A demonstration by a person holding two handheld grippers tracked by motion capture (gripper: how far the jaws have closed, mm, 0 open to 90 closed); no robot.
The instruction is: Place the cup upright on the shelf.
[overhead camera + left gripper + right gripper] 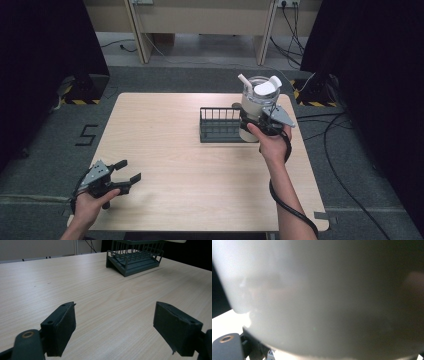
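The right gripper point(256, 121) is clamped on a white bottle point(258, 100) with a clear upper part and a white flip lid, holding it upright above the right end of a dark wire rack point(220, 125) that sits on the far right part of the wooden table point(165, 150). The bottle's base hangs at the rack's right edge; whether it touches the rack cannot be told from the high view. In the right gripper view the bottle's pale wall point(324, 297) sits pressed close to the camera (blurred, so no detail of it reads), with the jaws closed against it.

The left gripper point(124, 171) rests at the near left corner of the table, well apart from the rack and the bottle. Its jaws stand wide apart with nothing between them; the left gripper view shows bare wood in the gap point(115, 322) and the rack point(135, 257) far off, toward the upper right.
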